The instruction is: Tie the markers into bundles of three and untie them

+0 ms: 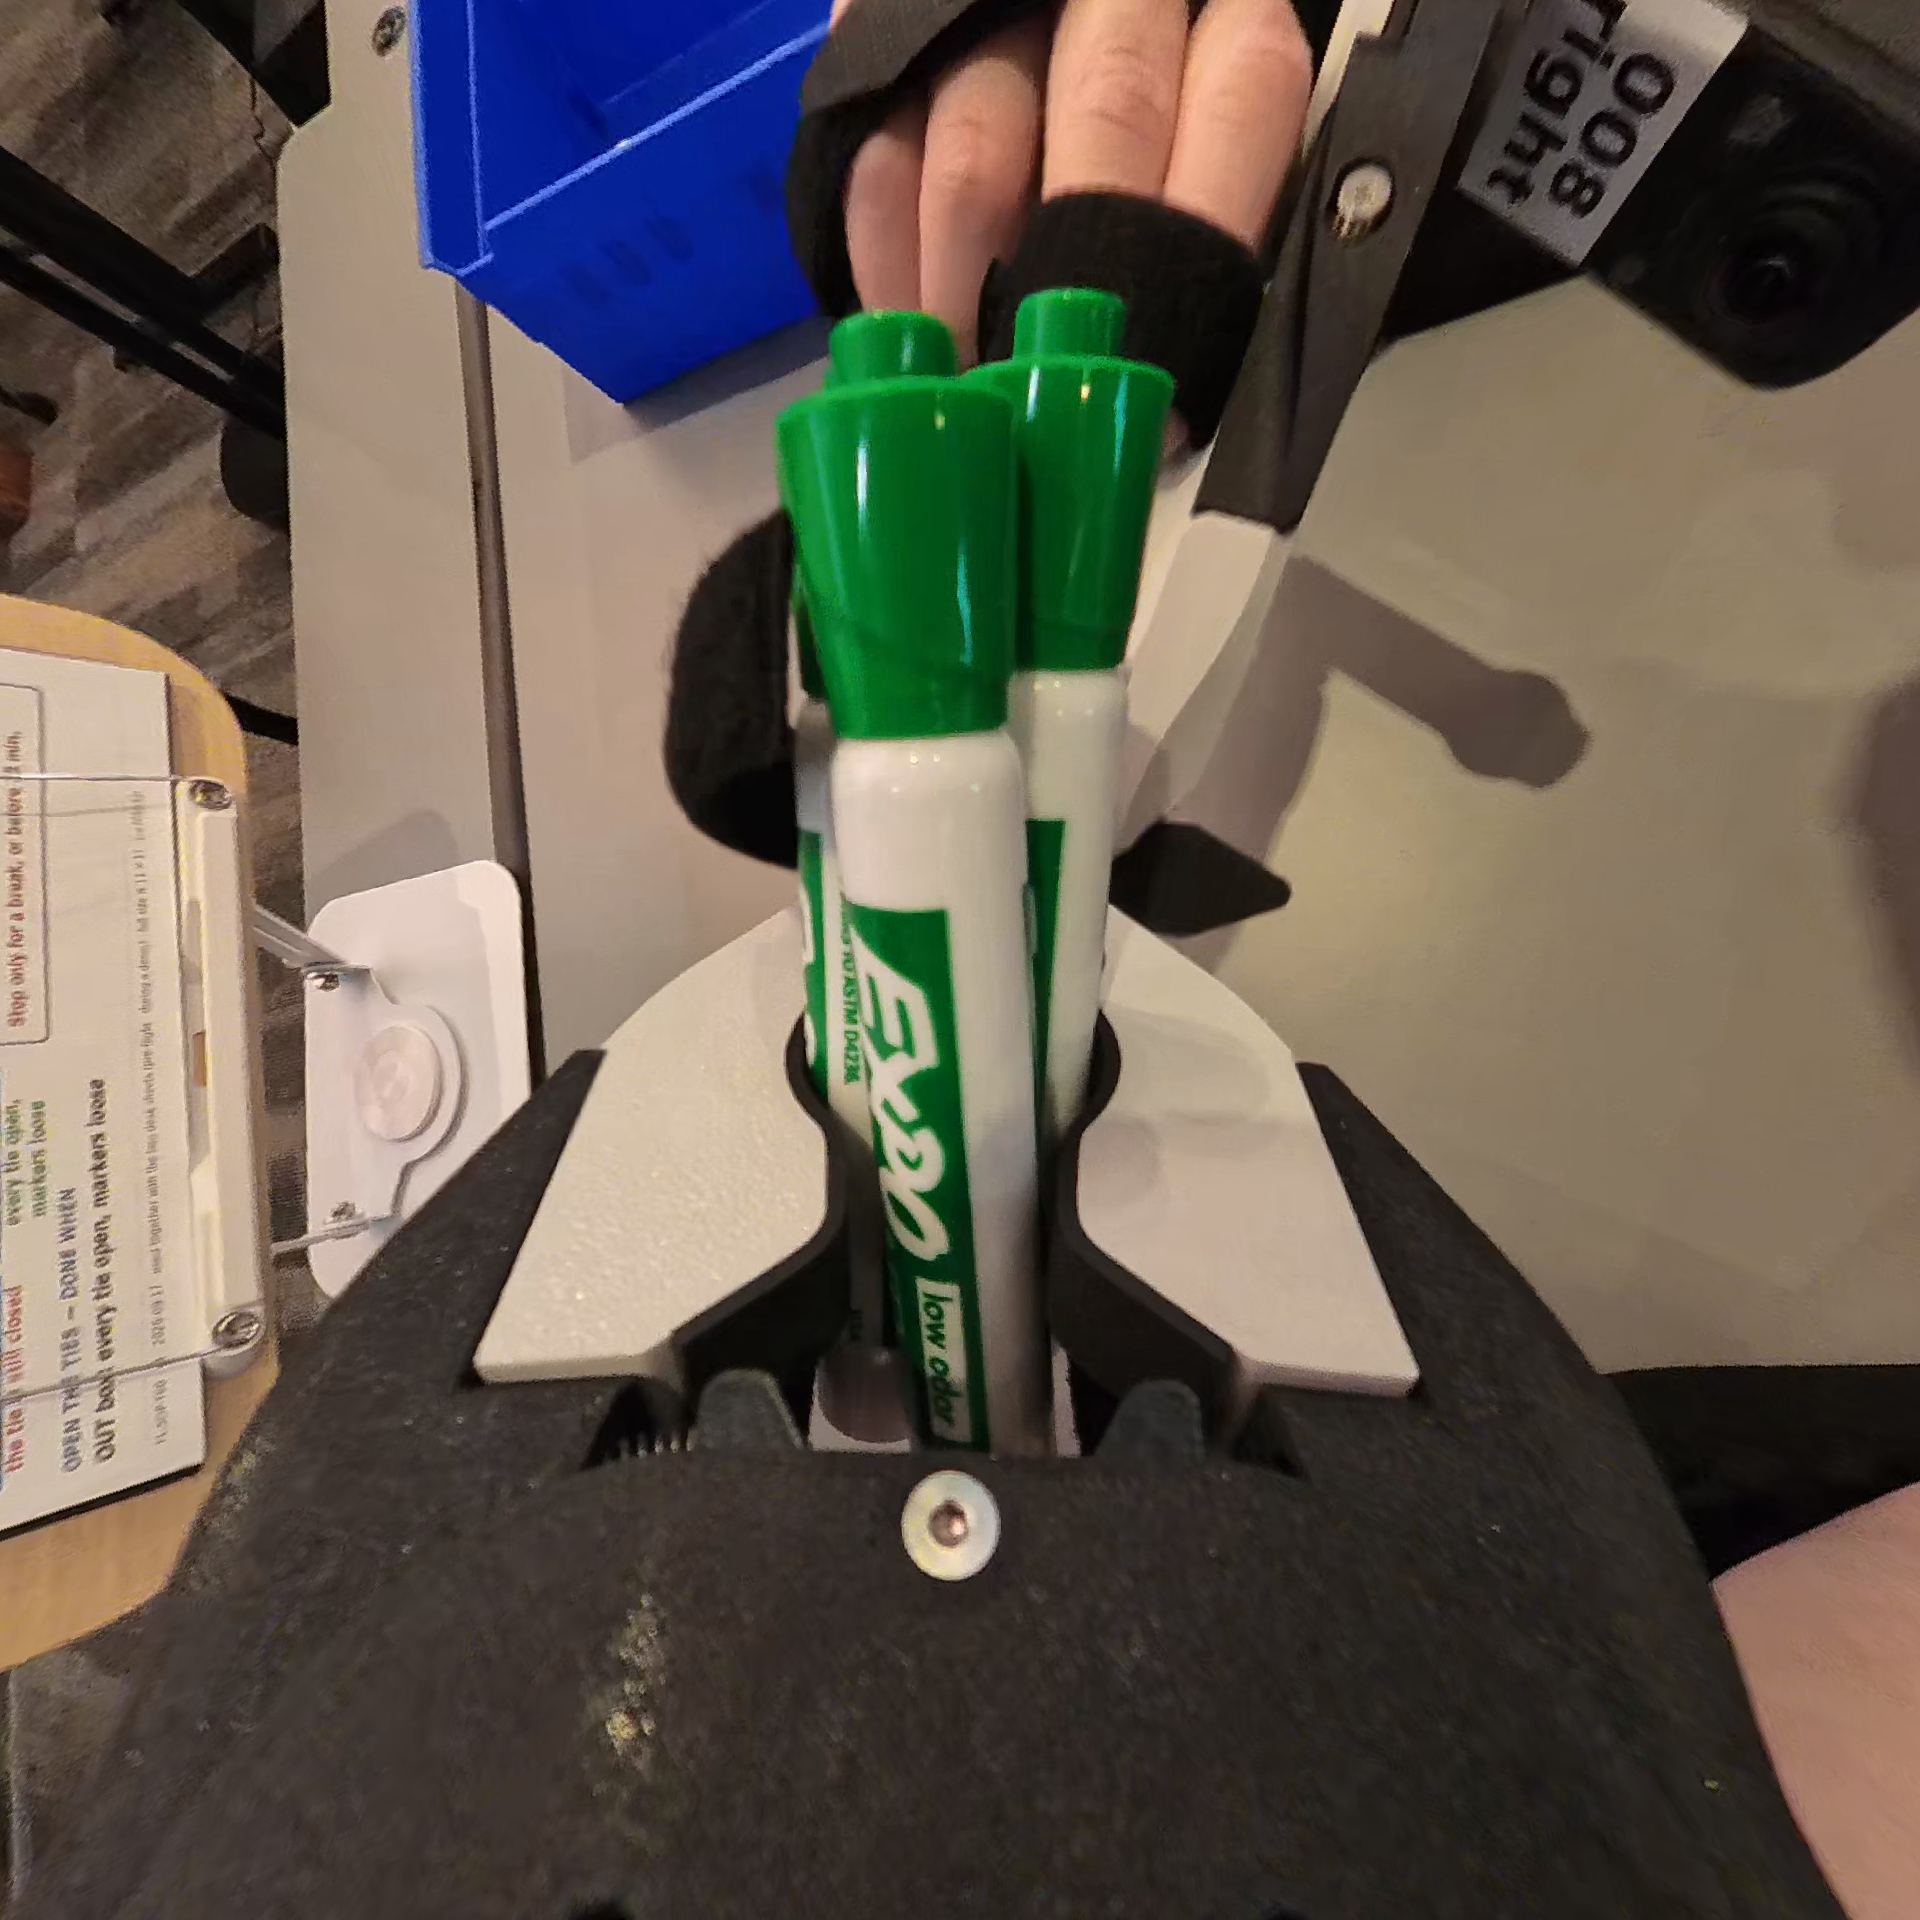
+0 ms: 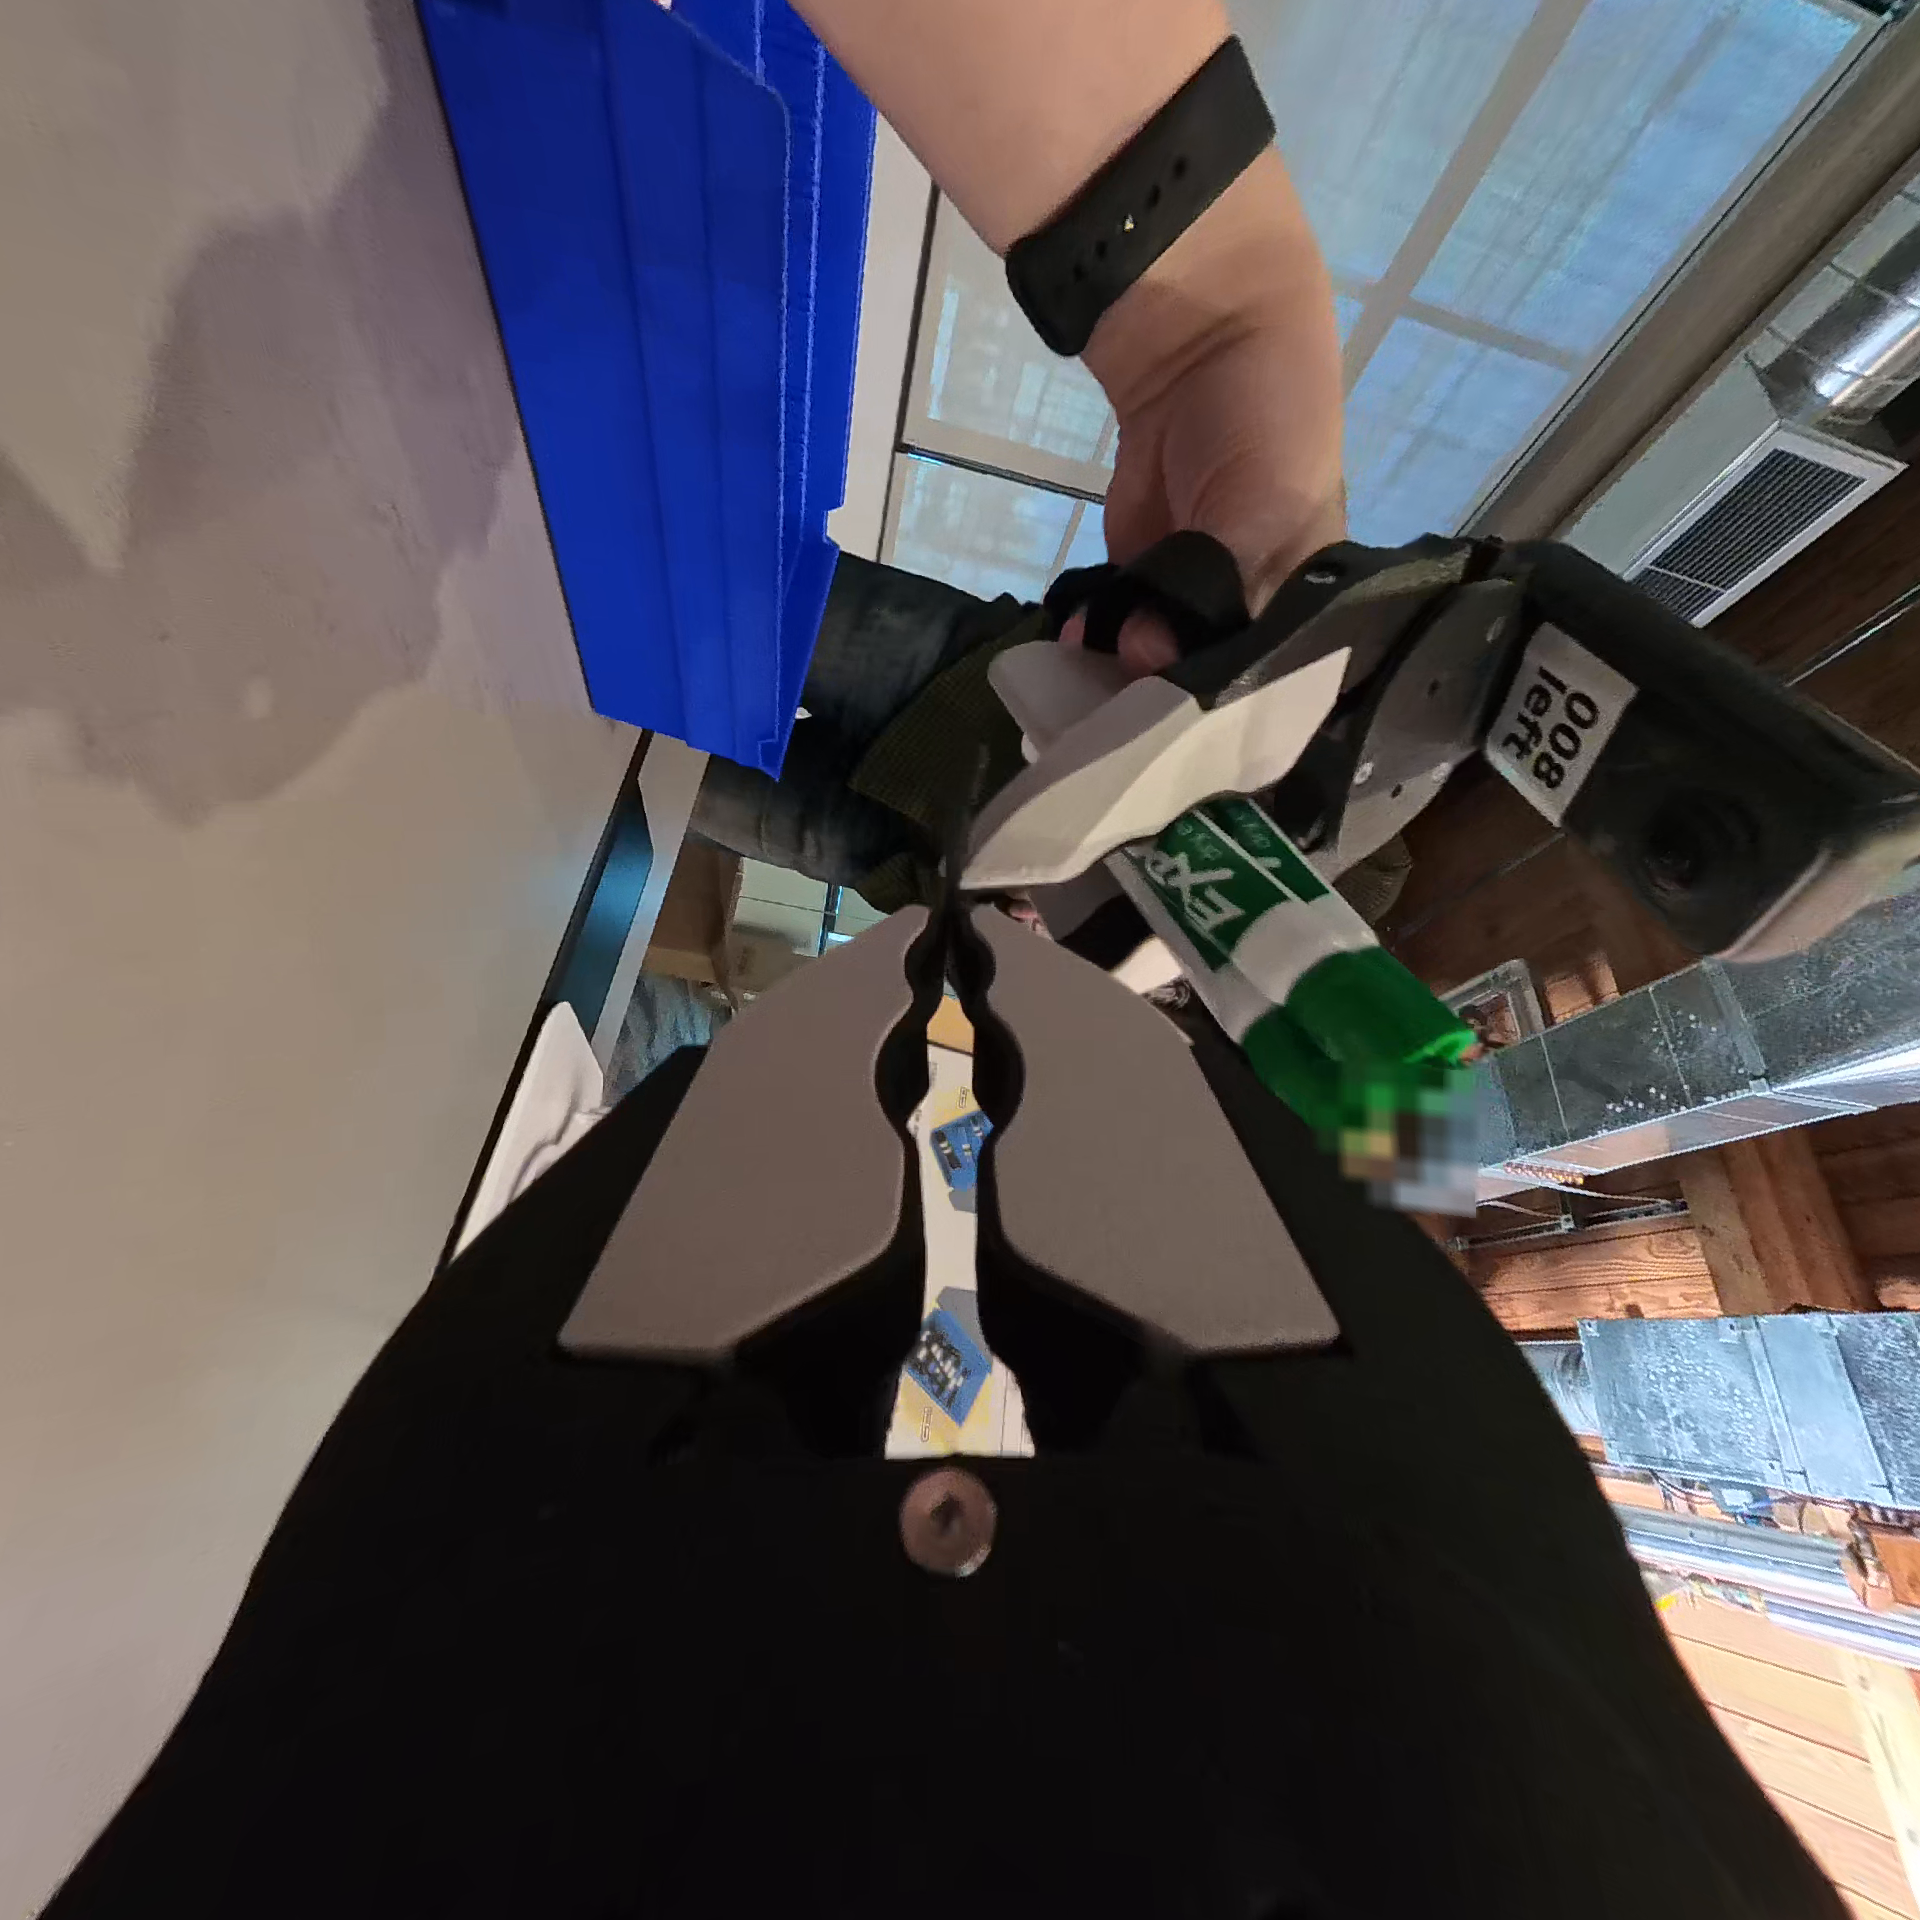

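The pale table fills the background, with a blue bin standing on it at its far side.

Above the table, the left gripper is clamped on the barrels of the green-capped markers. They form a tight cluster of what looks like three, though one is mostly hidden behind the front one. Their long axis runs straight out along the gripper's fingers, with the caps pointing away from it and towards the person's gloved right hand.

The right gripper comes in from the cap end and a little to one side. Its jaws are drawn almost together on a thin black strip, which seems to be the loose end of the black tie. The tie loops around the bundle just below the caps, on the side away from the camera.

The coming move depends on one relation: the tie lies across the markers' axis, while the pinched end leads off sideways to the right gripper. The right gripper is the nearer one to the tie, and the left only steadies the bundle. I judge that any pull should run around the bundle, not along it, or the loop may slide over the caps.
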